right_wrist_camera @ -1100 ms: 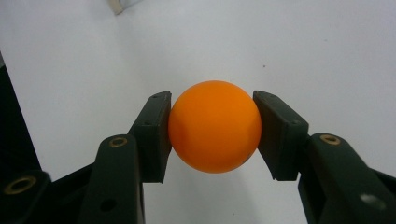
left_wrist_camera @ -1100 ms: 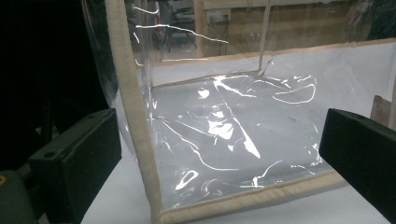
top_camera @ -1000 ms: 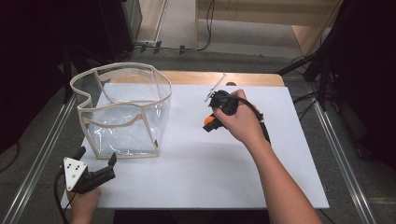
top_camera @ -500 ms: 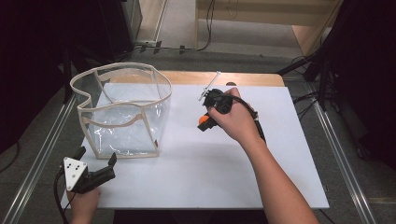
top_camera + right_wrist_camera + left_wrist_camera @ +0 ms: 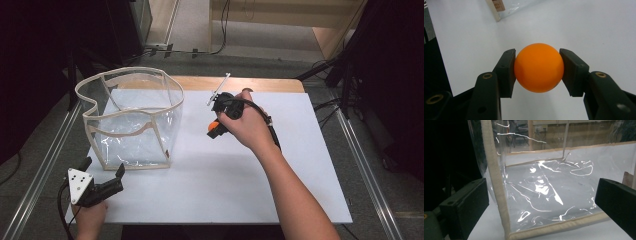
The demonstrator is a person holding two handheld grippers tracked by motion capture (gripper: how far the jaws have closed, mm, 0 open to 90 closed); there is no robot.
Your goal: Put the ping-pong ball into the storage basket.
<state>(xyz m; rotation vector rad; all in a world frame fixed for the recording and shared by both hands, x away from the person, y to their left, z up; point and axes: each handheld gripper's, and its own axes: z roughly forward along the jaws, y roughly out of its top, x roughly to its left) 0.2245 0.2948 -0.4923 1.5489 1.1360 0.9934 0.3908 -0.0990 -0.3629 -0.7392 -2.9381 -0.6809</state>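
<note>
The clear bin (image 5: 131, 120) with beige trim stands open-topped on the left of the bench (image 5: 300, 165); nothing lies inside it. The right gripper (image 5: 216, 131) holds 1 orange ball (image 5: 538, 67) clamped between its jaws, above the bench centre, right of the bin. The left gripper (image 5: 107, 177) rests at the near left corner, jaws wide, facing the bin wall. The bench surface is white; beyond it, grey floor and cables (image 5: 200, 50).

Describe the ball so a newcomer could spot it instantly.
Start at the white table and find the clear, beige-trimmed bin on its left half. Just right of the bin, the right claw is shut on a small ball. It is the only round, bright orange thing among white, clear and black items.
</note>
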